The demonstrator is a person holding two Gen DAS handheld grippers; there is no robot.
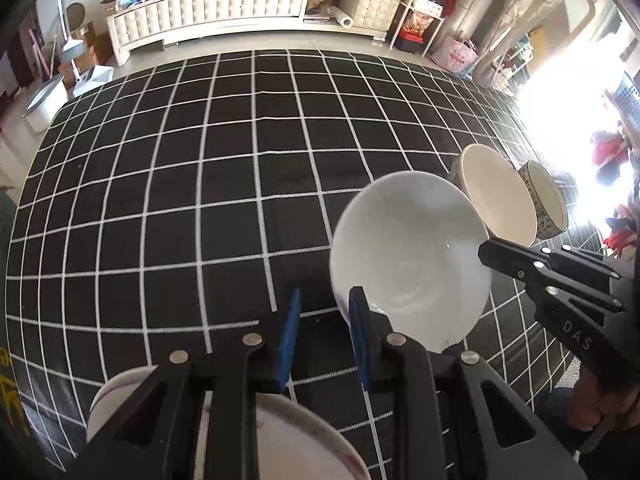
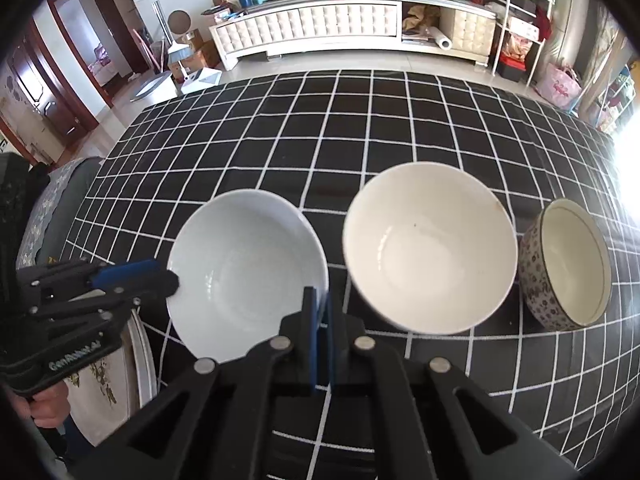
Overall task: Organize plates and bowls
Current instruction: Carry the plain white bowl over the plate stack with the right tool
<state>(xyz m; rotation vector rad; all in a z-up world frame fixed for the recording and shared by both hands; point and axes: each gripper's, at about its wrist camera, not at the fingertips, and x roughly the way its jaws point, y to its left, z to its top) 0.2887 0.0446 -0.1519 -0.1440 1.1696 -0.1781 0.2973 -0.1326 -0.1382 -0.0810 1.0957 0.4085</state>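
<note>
Three bowls stood in view on the black grid tablecloth: one white bowl, one cream bowl at its 3 o'clock, and one patterned bowl further toward 3 o'clock, just beside the cream one. The right gripper had its jaws narrow, pinched on the white bowl's rim at the bowl's 4 o'clock. The left gripper had jaws wide, its right finger at the white bowl's rim, nothing clamped between. In the left wrist view two plates sat under the left gripper: one large plate at 6 o'clock, and one smaller plate at 7 o'clock. The right view showed a flower-printed plate at 8 o'clock, below the left gripper.
</note>
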